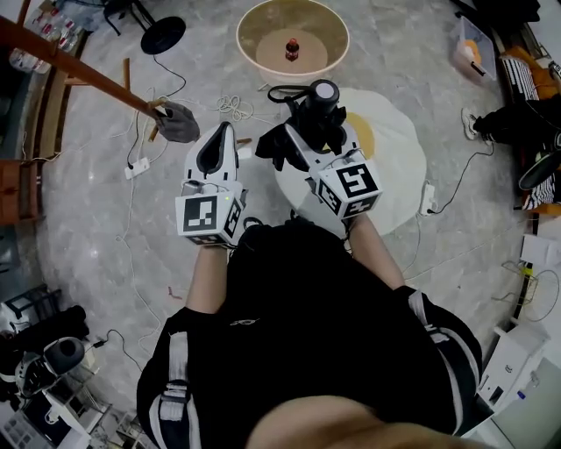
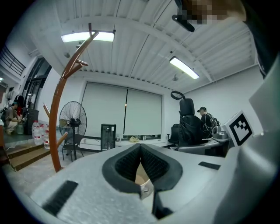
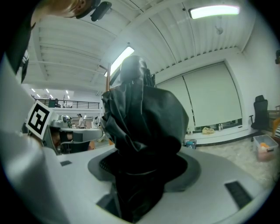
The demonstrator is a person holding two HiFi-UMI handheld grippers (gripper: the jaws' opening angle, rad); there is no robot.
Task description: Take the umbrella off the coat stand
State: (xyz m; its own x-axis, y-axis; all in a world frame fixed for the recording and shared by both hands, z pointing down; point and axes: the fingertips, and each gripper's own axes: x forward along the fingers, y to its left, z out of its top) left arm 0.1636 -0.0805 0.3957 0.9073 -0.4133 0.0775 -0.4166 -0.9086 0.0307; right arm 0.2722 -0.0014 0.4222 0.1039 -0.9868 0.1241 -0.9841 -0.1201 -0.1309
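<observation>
A folded black umbrella (image 1: 317,112) stands between the jaws of my right gripper (image 1: 302,133), which is shut on its bunched fabric. In the right gripper view the umbrella (image 3: 144,113) fills the middle and hides the pads of the right gripper (image 3: 144,164). The wooden coat stand (image 1: 79,66) slants across the upper left, apart from the umbrella. It shows as a curved brown pole (image 2: 57,113) in the left gripper view. My left gripper (image 1: 230,131) is beside the right one, its tips near the stand's end. The left gripper (image 2: 140,148) is shut with nothing between its pads.
A grey cloth (image 1: 180,123) hangs at the stand's tip. On the floor are a round tub (image 1: 254,22) with a bottle in it, an egg-shaped rug (image 1: 399,145), a fan base (image 1: 162,35), cables and a power strip (image 1: 138,167). A standing fan (image 2: 72,118) and office chair (image 2: 187,109) are further off.
</observation>
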